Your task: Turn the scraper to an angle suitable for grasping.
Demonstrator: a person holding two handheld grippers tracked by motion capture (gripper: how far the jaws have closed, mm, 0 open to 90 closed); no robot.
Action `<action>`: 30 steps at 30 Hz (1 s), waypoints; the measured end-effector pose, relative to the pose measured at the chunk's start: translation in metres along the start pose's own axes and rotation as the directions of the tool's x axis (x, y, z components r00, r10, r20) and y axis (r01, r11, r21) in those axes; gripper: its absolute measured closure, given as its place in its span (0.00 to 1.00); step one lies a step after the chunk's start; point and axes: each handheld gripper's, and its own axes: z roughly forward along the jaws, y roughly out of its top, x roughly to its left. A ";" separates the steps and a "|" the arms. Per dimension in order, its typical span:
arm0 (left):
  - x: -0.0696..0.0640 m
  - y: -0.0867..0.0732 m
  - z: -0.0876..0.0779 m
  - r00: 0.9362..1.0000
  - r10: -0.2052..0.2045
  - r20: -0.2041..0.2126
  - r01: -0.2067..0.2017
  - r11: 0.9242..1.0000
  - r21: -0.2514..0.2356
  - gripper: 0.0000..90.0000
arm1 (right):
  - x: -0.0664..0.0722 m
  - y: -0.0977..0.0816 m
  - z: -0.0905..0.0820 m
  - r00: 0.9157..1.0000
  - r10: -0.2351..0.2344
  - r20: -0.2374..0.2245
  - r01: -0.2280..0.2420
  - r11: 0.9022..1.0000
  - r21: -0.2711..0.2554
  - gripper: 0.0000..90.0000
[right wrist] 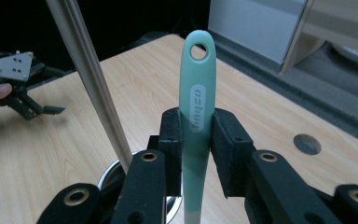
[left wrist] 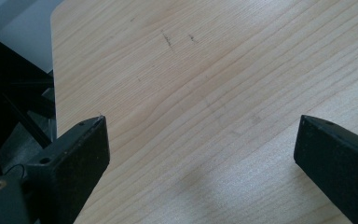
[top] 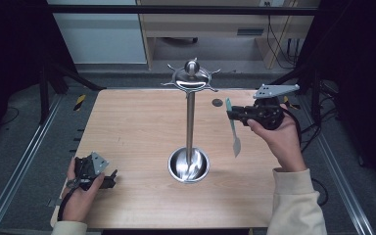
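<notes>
My right gripper (top: 232, 113) has its jaws closed on the handle of a mint-green plastic utensil (right wrist: 196, 112) with a hanging hole at its top end; in the high view it hangs in the air right of the tall polished steel hook stand (top: 190, 127), its pale blade pointing down toward the light wooden table (top: 137, 127). My likely trouble is alignment: the hole is small and the hooks around the stand's crown (top: 192, 77) are thin, so a slight tilt could make the handle glance off or slip in the pads. The stand's pole rises close by in the right gripper view, and bumping it might rock the round base. My left gripper (top: 108, 178) rests wide open and empty at the near left, well apart. A small dark grommet (top: 217, 103) sits in the tabletop beyond.
</notes>
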 end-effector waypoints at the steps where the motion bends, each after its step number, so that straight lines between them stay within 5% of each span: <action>1: 0.000 0.000 0.000 1.000 0.000 0.000 0.000 1.000 0.000 0.03 | 0.000 0.000 0.000 1.000 0.000 0.000 0.000 1.000 0.000 0.83; 10: -0.001 0.002 0.001 1.000 0.010 0.001 -0.010 1.000 0.000 0.03 | 0.018 0.015 -0.017 0.999 -0.045 0.017 0.046 0.994 -0.096 0.83; 30: -0.001 0.002 0.001 1.000 0.011 0.003 -0.011 1.000 -0.002 0.03 | 0.042 0.030 -0.038 0.997 -0.070 0.025 0.074 0.973 -0.220 0.83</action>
